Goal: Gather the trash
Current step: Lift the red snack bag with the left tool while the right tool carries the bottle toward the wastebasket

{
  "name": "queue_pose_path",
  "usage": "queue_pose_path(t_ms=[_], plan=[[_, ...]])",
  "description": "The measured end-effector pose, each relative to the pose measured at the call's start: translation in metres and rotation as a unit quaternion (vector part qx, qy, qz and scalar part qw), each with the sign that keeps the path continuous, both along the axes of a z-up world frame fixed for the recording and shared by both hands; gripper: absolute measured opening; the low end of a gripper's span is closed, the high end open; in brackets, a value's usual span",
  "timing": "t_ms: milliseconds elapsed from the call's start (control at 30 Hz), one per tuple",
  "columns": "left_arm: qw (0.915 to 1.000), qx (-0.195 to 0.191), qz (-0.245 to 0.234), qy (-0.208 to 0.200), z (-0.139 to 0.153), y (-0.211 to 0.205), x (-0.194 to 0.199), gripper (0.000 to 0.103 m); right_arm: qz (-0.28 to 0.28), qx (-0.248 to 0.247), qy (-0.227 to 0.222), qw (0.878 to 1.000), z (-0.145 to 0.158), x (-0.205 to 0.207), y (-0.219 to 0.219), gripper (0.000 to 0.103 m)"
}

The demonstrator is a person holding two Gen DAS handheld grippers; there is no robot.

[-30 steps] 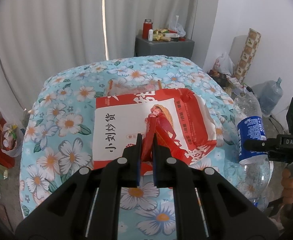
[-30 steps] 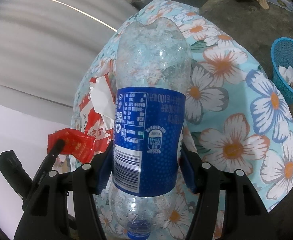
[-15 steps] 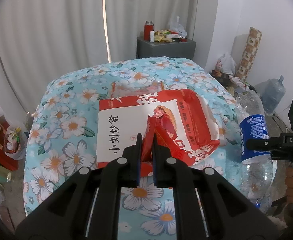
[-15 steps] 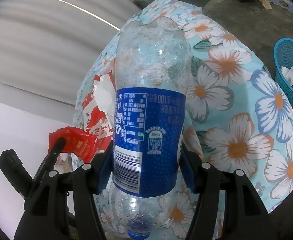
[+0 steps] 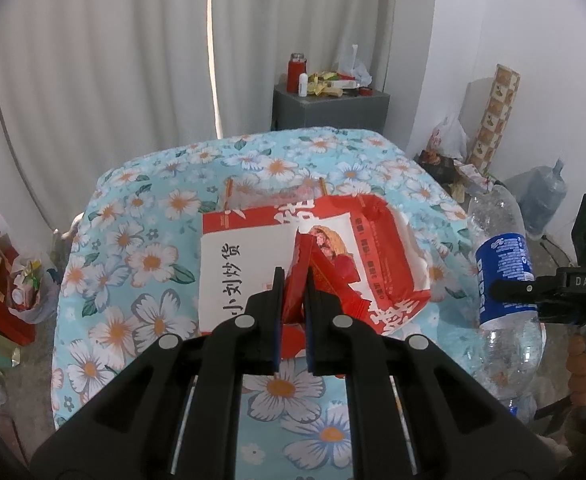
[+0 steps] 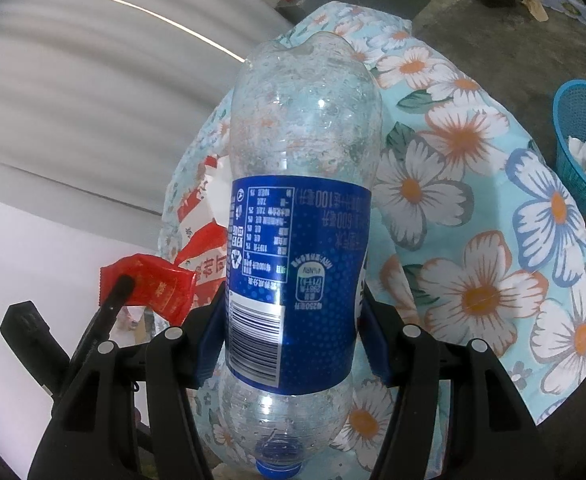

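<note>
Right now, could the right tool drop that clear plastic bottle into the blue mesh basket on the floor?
Probably yes. The right tool grips the clear plastic bottle with the blue label, and the blue mesh basket stands open-topped on the floor beside the flowered table, nothing visibly between.

You are in a lived-in room of a home: at 12 o'clock pale curtains [image 5: 133, 60] hang floor-length behind a desk [image 5: 141, 216] draped in a blue flowered cloth. At 1 o'clock a grey cabinet [image 5: 331, 110] carries a red flask [image 5: 296, 68] and snack wrappers, and at 3 o'clock a big water jug [image 5: 543, 200] stands on bare concrete floor [image 6: 493, 32], near a blue waste basket [image 6: 585, 140].
</note>
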State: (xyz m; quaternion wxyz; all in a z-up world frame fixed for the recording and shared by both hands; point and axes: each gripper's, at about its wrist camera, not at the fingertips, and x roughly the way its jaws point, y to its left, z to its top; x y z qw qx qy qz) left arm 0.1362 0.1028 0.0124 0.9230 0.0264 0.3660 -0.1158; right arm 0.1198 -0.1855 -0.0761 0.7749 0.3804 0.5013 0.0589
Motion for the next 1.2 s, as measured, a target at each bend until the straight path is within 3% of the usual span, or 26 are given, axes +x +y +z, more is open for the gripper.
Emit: queue_pose_path(t_ms=[300,500,1200], plan=[[0.9989,-0.032,-0.021,-0.027,0.029,0.002,-0.006,0.006,-0.009,0.007,-0.018,1.0,0.007,-0.011,-0.01,0.058],[0.9967,-0.061,-0.048,-0.024,0.046,-0.009,0.005,0.006,-0.024,0.02,-0.041,0.999,0.012,-0.026,-0.023,0.058],[0.9877,-0.035,-0.149,-0.03,0.064,-0.115,0.015,0.006,-0.091,0.073,-0.08,0.99,0.006,-0.083,-0.077,0.058]])
